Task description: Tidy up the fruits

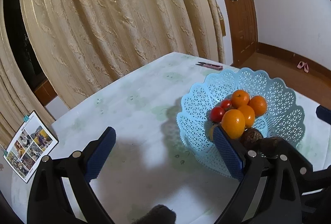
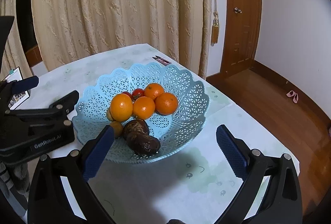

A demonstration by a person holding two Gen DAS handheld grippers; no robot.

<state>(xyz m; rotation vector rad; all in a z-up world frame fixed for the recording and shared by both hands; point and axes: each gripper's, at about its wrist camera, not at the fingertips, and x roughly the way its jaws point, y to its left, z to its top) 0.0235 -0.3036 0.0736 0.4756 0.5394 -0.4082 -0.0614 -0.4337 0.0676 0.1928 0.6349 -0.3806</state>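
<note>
**Both grippers empty beside the fruit basket**

Your right gripper [image 2: 164, 149] stands spread wide with nothing between its pads; the near rim of the blue basket [image 2: 186, 87] lies in the gap. Your left gripper [image 1: 164, 153] is also spread apart and empty, over bare table [image 1: 128, 112] just left of the basket. Oranges [image 2: 142, 107], tomatoes [image 2: 137, 92] and two dark brown fruits [image 2: 142, 142] sit inside. The table's right edge drops to wooden floor [image 2: 279, 104]. Both grippers tilt downward.
</note>
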